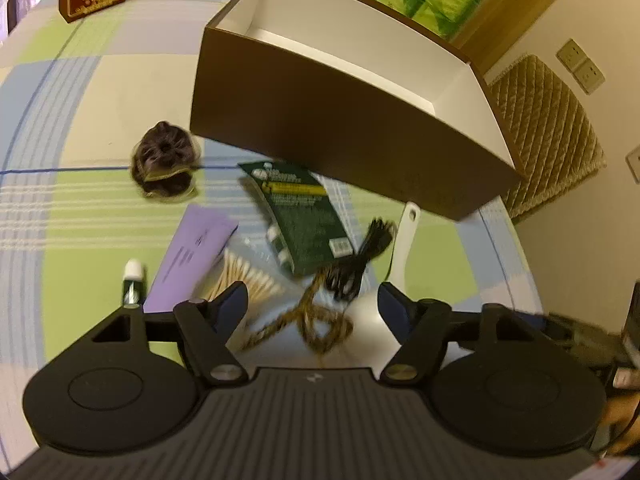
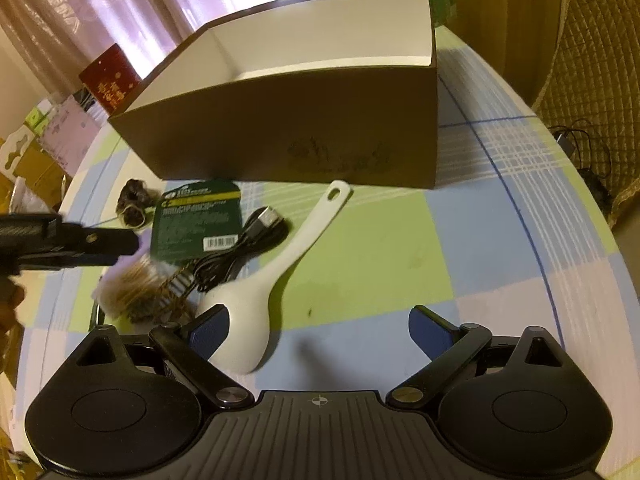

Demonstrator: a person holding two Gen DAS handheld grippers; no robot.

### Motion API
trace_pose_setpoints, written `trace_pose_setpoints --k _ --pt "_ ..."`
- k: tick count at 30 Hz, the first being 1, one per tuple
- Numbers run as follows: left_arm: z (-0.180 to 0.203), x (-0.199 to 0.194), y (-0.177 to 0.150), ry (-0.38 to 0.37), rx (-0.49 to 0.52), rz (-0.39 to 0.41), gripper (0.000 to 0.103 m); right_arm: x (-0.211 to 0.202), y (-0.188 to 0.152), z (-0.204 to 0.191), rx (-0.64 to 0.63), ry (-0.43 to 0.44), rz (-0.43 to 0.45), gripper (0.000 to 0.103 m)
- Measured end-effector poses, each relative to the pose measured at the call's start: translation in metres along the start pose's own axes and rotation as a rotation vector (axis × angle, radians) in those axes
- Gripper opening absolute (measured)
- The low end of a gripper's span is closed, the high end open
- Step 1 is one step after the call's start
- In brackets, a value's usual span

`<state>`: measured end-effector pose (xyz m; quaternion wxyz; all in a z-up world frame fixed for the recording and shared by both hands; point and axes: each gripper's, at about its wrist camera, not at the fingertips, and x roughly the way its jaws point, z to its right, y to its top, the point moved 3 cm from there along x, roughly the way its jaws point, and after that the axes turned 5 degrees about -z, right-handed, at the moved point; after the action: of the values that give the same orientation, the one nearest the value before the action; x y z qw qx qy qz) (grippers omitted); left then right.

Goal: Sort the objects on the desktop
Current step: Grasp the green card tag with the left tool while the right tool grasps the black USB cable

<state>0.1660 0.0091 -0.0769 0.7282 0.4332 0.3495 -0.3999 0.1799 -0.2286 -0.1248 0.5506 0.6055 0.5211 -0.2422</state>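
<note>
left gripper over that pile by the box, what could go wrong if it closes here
The left gripper hangs open over twine tangled with the black cable and cotton swabs; closing may snag several at once. Lifting could drag the white spoon or the green package along.

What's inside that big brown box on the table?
The brown box looks empty as far as can be seen: only its white inner walls and a strip of white floor show. Its near wall hides the front part of the floor, so something low there could go unseen.
</note>
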Motion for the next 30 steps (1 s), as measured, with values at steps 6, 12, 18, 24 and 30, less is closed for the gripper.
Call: trace_pose_setpoints --k 6,12,18,24,30 --pt "-0.011 0.036 0.032 -0.018 -0.054 -0.045 0.059 0.008 0.008 0.002 0.008 -0.001 -0.007 0.094" --pt "-0.02 0.066 0.05 -0.049 -0.089 -0.068 0.049 0.017 0.013 0.005 0.025 -0.005 -0.02 0.094" --pt "-0.026 0.081 0.059 -0.066 -0.105 -0.073 0.022 0.02 0.021 0.002 0.014 0.0 -0.001 0.094" --pt "-0.035 0.062 0.055 -0.135 -0.144 -0.022 0.007 0.025 0.03 -0.013 -0.069 0.031 0.034 0.094" --pt "-0.035 0.031 0.054 -0.147 -0.13 0.052 0.0 0.03 0.034 -0.033 -0.2 0.042 0.057 0.094"
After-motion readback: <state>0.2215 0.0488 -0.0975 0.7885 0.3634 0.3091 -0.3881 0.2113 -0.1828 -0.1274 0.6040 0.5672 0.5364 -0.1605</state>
